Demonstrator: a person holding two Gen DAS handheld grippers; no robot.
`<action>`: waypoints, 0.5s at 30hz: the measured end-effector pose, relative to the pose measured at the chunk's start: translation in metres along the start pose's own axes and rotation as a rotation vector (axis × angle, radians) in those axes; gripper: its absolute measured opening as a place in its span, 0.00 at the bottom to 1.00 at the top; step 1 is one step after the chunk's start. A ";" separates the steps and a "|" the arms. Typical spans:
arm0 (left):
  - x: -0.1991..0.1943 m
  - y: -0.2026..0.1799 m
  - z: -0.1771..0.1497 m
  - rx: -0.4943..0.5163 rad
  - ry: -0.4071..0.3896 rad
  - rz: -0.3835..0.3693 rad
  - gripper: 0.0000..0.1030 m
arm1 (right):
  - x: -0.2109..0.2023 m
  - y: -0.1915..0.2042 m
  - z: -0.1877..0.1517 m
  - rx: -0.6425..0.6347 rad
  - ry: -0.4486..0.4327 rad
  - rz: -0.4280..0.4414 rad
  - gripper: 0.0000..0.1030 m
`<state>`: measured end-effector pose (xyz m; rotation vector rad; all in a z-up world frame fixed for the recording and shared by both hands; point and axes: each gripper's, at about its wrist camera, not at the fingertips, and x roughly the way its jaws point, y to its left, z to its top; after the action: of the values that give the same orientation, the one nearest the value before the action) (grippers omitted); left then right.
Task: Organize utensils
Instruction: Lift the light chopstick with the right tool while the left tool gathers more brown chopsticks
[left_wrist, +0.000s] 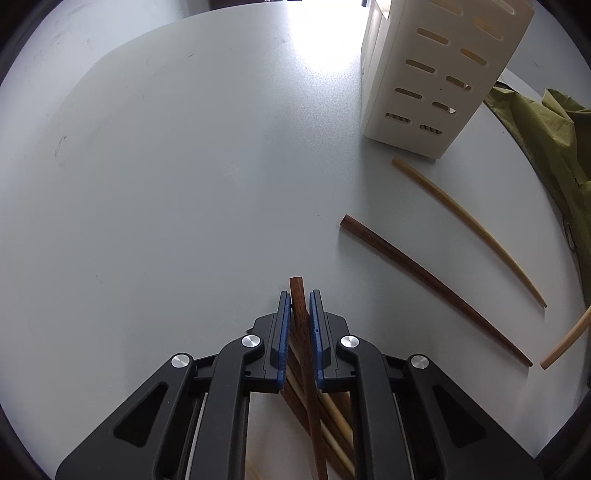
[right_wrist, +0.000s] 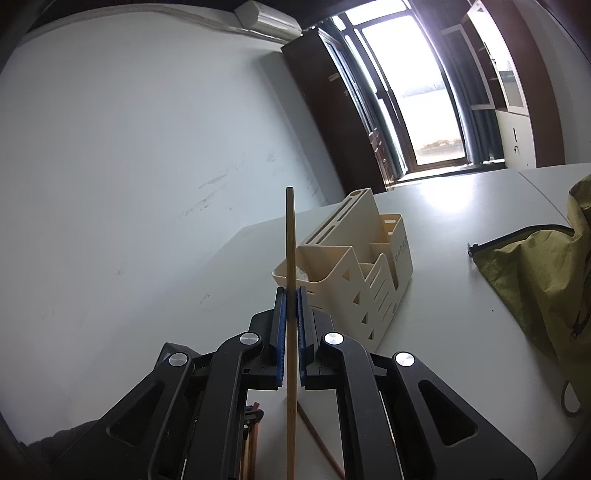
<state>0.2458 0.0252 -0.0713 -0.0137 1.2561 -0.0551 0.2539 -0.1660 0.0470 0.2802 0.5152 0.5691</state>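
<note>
left gripper (left_wrist: 300, 295) pointing steeply down at the pale grey table (left_wrist: 184, 203), blue pads (left_wrist: 282, 332) drawn in on either side of a dark brown chopstick (left_wrist: 301, 317); a sliver of gap visible at the near-tip pad faces, so a firm clench cannot be told for sure, though jaws look clamped on it. under the gripper, a small heap of more chopsticks (left_wrist: 332, 413), dark and pale mixed, crossing one another on the table. to the right, a second dark chopstick (left_wrist: 436, 288) lying alone, slanting from far-left to near-right; further right, a pale chopstick (left_wrist: 469, 229) lying roughly parallel to it, well apart. at the right edge, the end of another pale stick (left_wrist: 565, 343). far right on the table, a cream slotted utensil holder (left_wrist: 436, 74), standing upright; beside it an olive green bag (left_wrist: 546, 129).

right gripper (right_wrist: 291, 291) held nearer level, jaws clenched on a light bamboo chopstick (right_wrist: 290, 240), stick standing upright between the pads, its top well above the fingertips. just beyond, the same cream holder (right_wrist: 369, 266) with several open compartments, stepped in height. green bag (right_wrist: 535, 266) to the right on the table (right_wrist: 443, 206). a dark chopstick (right_wrist: 317, 435) lying on the table below the right gripper.
</note>
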 end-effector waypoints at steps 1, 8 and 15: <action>-0.004 0.002 -0.001 -0.006 -0.007 -0.006 0.07 | -0.001 0.000 0.000 0.001 -0.002 0.001 0.06; -0.042 0.012 -0.004 -0.024 -0.063 -0.044 0.06 | -0.008 0.000 0.004 0.011 -0.022 0.028 0.06; -0.050 0.008 -0.002 -0.014 -0.063 -0.062 0.07 | -0.013 0.001 0.006 0.022 -0.037 0.042 0.06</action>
<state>0.2285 0.0356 -0.0249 -0.0657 1.1931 -0.0990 0.2472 -0.1737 0.0578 0.3225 0.4812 0.5987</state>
